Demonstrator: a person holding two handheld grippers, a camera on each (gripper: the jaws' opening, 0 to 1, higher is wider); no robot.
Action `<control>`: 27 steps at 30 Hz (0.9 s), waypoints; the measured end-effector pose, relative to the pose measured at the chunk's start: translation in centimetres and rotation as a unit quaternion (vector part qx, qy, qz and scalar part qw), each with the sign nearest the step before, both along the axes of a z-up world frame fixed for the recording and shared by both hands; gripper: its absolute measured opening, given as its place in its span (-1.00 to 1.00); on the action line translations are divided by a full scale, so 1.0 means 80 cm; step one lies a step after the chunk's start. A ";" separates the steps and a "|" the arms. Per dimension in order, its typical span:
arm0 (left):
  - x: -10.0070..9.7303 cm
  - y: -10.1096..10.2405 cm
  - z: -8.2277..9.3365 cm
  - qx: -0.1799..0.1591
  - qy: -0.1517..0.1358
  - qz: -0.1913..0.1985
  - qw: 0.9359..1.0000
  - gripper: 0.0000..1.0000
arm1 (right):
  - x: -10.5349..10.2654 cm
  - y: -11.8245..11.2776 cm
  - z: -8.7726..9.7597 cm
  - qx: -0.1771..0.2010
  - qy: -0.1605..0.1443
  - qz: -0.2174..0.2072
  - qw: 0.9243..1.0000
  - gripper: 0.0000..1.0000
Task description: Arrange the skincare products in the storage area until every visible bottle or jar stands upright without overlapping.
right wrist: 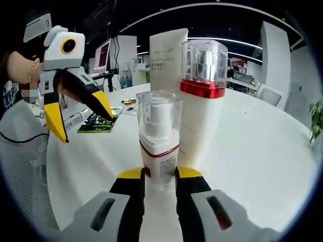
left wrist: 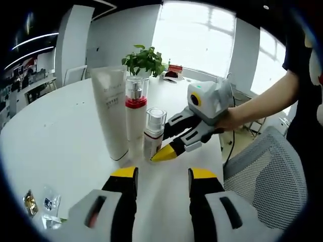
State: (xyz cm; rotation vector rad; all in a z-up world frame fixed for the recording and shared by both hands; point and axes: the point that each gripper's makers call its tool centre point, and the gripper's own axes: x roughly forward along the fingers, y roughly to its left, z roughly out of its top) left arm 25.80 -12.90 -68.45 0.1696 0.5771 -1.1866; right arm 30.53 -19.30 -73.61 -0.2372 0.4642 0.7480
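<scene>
- table (left wrist: 60,146): big round white top, glossy, in an office rm w/ bright windows behind, ceiling strip lights, and desks w/ monitors (right wrist: 102,55) in the right gripper view.
- small green potted plant (left wrist: 144,60) at the far side of the table in the left gripper view; grey mesh office chair (left wrist: 272,176) just beside the table edge.
- few small foil sachets (left wrist: 38,204) lie near the table edge, lower left of the left gripper view; dark green flat packet (right wrist: 98,123) lies on the table in the right gripper view.
- left gripper (left wrist: 162,175): yellow-tipped black jaws wide apart, holding nothing, hovering over the bare table, pointing at the bottles but well apart from them; in the right gripper view (right wrist: 81,118) a hand w/ a bracelet holds it.
- right gripper (right wrist: 159,174): jaws narrow, closed on the base of the small white pump bottle w/ clear cap and red band (right wrist: 159,146); in the left gripper view (left wrist: 169,149) it comes in from the right, held by a bare forearm (left wrist: 267,98).
- small pump bottle (left wrist: 154,133) stands upright on the table, just beside the taller white bottle w/ red collar and clear cap (left wrist: 136,116).
- tall white squeeze tube (left wrist: 111,111) stands upright on its cap, just beside the taller bottle; can't tell if they touch.
- all 3 products grouped near the table's middle.
</scene>
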 end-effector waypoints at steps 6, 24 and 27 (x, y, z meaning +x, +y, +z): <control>0.002 0.016 0.010 -0.004 -0.001 0.029 1.000 -0.25 | -0.005 -0.007 0.005 0.002 0.008 -0.014 1.000 -0.41; -0.034 0.102 0.026 -0.025 0.027 0.160 0.987 0.50 | -0.046 0.012 0.029 -0.009 0.008 -0.042 0.999 0.13; -0.041 0.116 0.030 -0.042 0.040 0.189 0.980 0.66 | -0.054 0.017 0.032 -0.013 0.014 -0.044 0.999 0.21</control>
